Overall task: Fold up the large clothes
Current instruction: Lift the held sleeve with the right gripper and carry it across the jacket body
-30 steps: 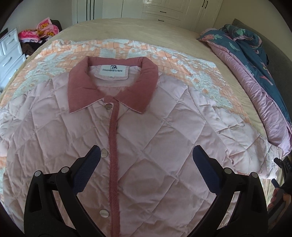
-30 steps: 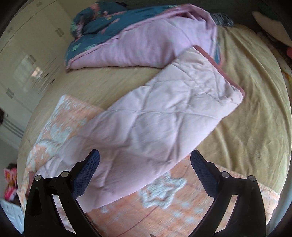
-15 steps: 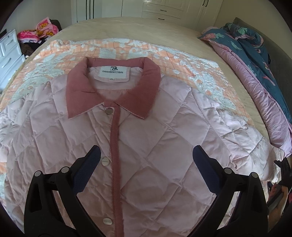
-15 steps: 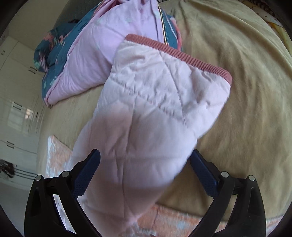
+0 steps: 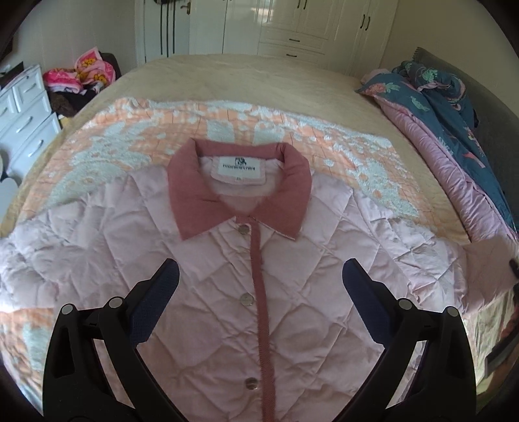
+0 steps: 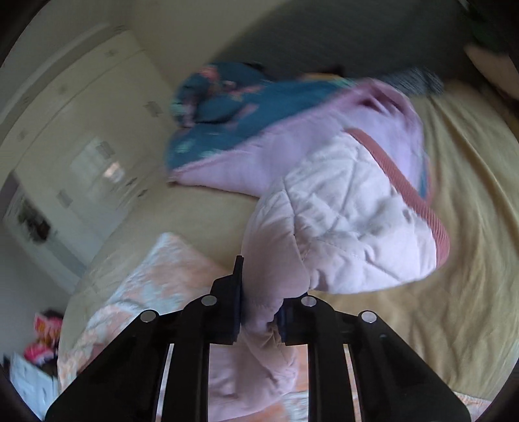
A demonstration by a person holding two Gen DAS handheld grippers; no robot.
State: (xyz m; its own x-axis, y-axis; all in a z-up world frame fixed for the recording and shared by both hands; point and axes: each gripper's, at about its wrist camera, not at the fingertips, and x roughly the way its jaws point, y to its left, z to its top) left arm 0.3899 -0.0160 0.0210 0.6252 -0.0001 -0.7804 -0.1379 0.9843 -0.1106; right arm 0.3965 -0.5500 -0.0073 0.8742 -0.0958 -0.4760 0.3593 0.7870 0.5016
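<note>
A pale pink quilted jacket with a dusty-red collar lies front up and buttoned on the bed. My left gripper is open and empty, hovering over the jacket's chest. My right gripper is shut on the jacket's right sleeve, which bunches up and lifts off the bed. The sleeve's red cuff points away from me. The right sleeve's lifted part shows at the right edge of the left wrist view.
The jacket lies on an orange and white blanket over a tan bedspread. A rolled blue and pink duvet lies along the right side of the bed. White drawers and wardrobes stand beyond.
My right gripper has closed on the right sleeve and lifted it; the sleeve now bunches. My left gripper has pulled back, so more of the room shows, and stays open.
</note>
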